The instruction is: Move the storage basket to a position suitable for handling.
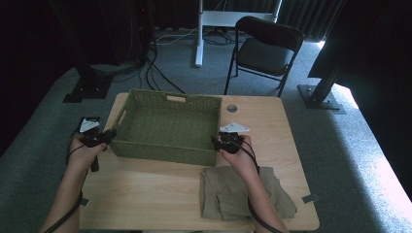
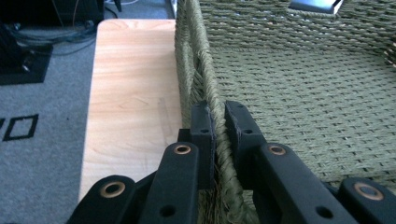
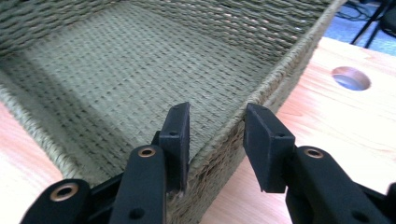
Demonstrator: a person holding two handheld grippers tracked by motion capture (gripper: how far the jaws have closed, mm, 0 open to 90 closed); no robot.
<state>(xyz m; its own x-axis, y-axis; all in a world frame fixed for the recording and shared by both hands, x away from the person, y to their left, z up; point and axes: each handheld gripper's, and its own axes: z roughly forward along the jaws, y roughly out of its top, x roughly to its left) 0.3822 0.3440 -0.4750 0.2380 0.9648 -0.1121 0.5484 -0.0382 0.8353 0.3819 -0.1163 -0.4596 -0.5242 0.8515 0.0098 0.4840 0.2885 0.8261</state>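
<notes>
An empty green woven basket (image 1: 163,151) stands on the wooden table (image 1: 145,194). At the basket's left wall, my left gripper (image 1: 106,136) is shut on the rim. The left gripper view has both black jaws of that gripper (image 2: 219,114) pressed against the woven rim (image 2: 205,74), one inside and one outside. My right gripper (image 1: 219,142) is at the basket's right front corner. In the right gripper view it (image 3: 217,119) stands open astride the right wall (image 3: 275,88): the inner jaw touches the weave, the outer one is apart from it.
A folded khaki cloth (image 1: 228,194) lies on the table in front of the basket, partly under the right forearm. A round hole (image 1: 231,108) is in the tabletop behind the right gripper. A black folding chair (image 1: 265,48) stands beyond the table.
</notes>
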